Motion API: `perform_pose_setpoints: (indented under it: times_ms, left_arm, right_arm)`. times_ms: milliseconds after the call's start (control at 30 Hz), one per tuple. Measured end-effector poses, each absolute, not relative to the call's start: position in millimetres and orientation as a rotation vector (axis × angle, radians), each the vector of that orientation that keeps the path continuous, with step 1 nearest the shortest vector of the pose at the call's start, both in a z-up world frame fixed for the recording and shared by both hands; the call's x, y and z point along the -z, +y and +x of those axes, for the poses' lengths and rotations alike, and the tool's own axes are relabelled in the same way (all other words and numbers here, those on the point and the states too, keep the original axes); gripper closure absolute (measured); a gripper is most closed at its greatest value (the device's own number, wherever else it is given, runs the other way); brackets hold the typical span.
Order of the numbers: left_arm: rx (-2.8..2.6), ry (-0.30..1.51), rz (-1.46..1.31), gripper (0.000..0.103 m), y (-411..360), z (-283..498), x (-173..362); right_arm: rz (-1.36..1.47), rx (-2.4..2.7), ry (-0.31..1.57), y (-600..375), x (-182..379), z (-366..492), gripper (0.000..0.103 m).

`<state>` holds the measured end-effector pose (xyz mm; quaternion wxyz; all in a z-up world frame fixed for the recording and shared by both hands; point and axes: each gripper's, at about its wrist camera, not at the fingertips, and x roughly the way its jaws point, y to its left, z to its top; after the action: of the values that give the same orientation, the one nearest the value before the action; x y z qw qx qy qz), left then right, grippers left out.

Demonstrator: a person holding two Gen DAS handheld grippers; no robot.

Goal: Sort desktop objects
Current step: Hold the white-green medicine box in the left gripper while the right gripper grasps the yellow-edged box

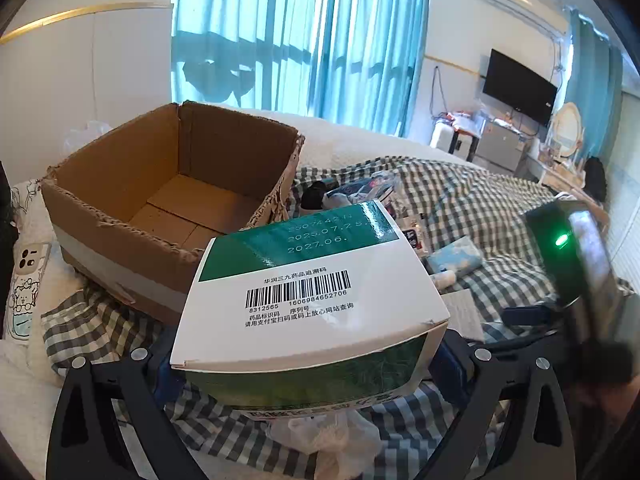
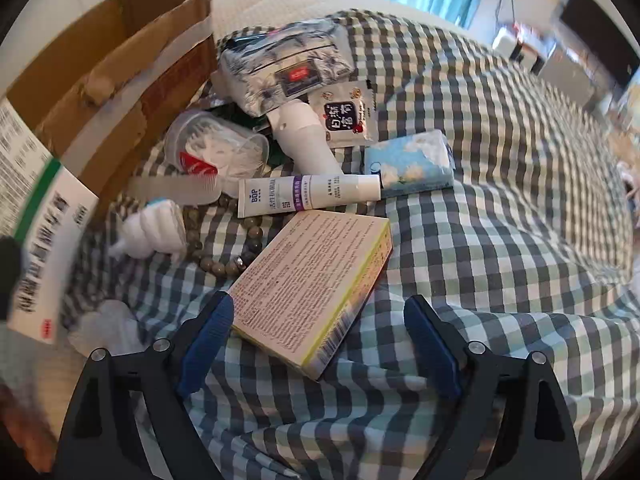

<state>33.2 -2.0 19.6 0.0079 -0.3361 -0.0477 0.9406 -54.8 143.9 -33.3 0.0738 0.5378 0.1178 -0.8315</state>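
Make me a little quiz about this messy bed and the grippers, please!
1. True or false: the cardboard box is empty.
2. Which gripper holds the green and white medicine box? A) left B) right C) neither
3. Fill in: the yellow-edged box lies between the open fingers of the ____ gripper.

Key: 1 true. 2 A, the left gripper. 3 right.

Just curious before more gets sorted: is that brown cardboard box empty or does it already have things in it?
Empty, as far as shows: the left wrist view looks into the cardboard box and only its bare floor is visible.
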Motion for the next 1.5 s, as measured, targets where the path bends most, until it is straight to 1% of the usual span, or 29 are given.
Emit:
perform_pose_setpoints:
  times_ms: [133, 233, 333, 433, 567, 633, 667, 733, 867, 933, 1000, 1133, 1233, 1500]
  left_arm:
    - [-2.927, -0.170, -1.094, 0.004, -13.0, 39.7, -12.8]
    - [-2.891, -0.238, -1.193, 0.004, -22.5, 36.9, 3.0]
    - [-2.884, -0.250, -1.264, 0.004, -25.3, 30.2, 15.0]
    - [-2.885, -0.231, -1.336, 0.004, -25.0, 23.4, 29.0]
    - [-2.865, -0.243, -1.400, 0.004, -25.3, 16.6, 44.6]
    - [-2.866, -0.247, -1.404, 0.004, -25.3, 16.0, 47.4]
    - [-2.865, -0.245, -1.405, 0.004, -26.1, 14.8, 47.9]
    - [-2.868, -0.238, -1.400, 0.004, -24.4, 16.6, 49.2]
    - [-2.885, -0.254, -1.369, 0.004, -24.8, 20.5, 47.3]
    - [-2.907, -0.277, -1.329, 0.004, -25.6, 25.7, 44.4]
    - [-2.907, -0.268, -1.323, 0.004, -26.1, 24.6, 42.0]
    - [-2.908, -0.270, -1.314, 0.004, -26.9, 26.4, 40.2]
    - [-2.909, -0.278, -1.310, 0.004, -28.1, 26.8, 38.7]
    - [-2.921, -0.280, -1.273, 0.004, -26.6, 29.0, 33.1]
  right_arm:
    - [1.605, 2.480, 0.487, 126.3, 44.1, -49.5, 0.012]
    - [1.619, 2.469, 0.554, 116.6, 54.7, -48.9, 0.010]
    - [1.624, 2.459, 0.628, 105.6, 63.8, -50.0, 0.009]
    - [1.632, 2.479, 0.721, 97.8, 72.2, -53.7, 0.005]
    - [1.634, 2.511, 0.755, 98.0, 78.8, -62.0, 0.005]
    - [1.653, 2.503, 0.720, 102.9, 80.5, -65.9, 0.007]
    - [1.665, 2.504, 0.694, 106.8, 80.7, -67.3, 0.011]
    - [1.671, 2.499, 0.622, 114.2, 77.2, -68.6, 0.012]
    - [1.643, 2.514, 0.336, 140.3, 55.9, -64.1, 0.018]
    - [1.636, 2.516, 0.220, 151.6, 46.9, -58.7, 0.019]
    - [1.619, 2.520, 0.148, 158.9, 37.4, -51.6, 0.019]
    - [1.538, 2.600, 0.175, 156.3, 17.6, -34.9, 0.021]
    - [1.482, 2.635, 0.154, 151.4, 5.4, -20.8, 0.022]
    - [1.417, 2.668, 0.132, 159.1, -1.6, -11.3, 0.022]
